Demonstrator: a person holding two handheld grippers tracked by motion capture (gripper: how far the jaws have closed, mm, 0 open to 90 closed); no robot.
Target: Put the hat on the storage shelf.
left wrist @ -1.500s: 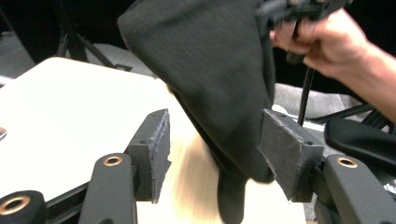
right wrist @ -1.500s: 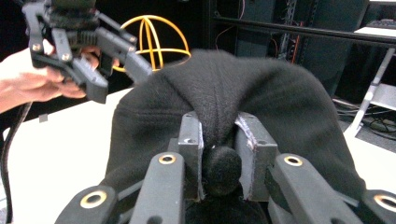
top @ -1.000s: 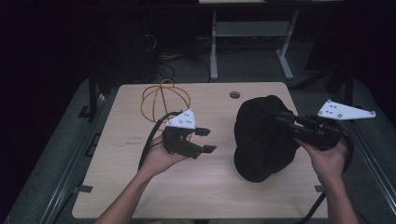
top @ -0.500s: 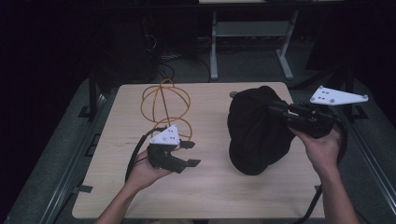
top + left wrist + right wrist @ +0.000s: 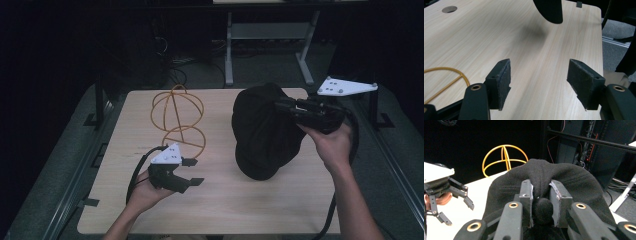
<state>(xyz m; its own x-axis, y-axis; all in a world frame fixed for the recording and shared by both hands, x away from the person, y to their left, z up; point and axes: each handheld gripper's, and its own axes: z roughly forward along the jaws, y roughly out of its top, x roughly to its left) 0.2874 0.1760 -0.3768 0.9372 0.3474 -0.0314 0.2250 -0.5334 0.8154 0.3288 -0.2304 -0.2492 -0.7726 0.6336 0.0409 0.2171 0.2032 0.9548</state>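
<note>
While the right gripper (image 5: pixel 541 195) keeps its jaws clamped on a pinch of the soft black fabric hat (image 5: pixel 265 131), with a small dark bobble bulging between the pads in the right gripper view, the hat now hangs higher than a second ago: in the high view its upper part has climbed toward the upper right of the frame, and only its lower edge seems to meet the pale wooden table (image 5: pixel 220 205), though contact there is hard to judge. In the left gripper view a dark lobe of the hat (image 5: pixel 549 10) hangs at the top centre with its shadow on the wood below, which suggests it is at least partly off the surface.

The left gripper (image 5: pixel 192 171), jaws spread wide with nothing between them, has drawn back toward the lower left of the high view and sits well apart from the hat. That retreat uncovers the orange wire-frame hat stand (image 5: pixel 179 114), whose round base ring lies just above the left gripper.

Judging from this, the hat is being lifted to go over the stand's wire dome, and the left gripper is free to steady the stand's base.
</note>
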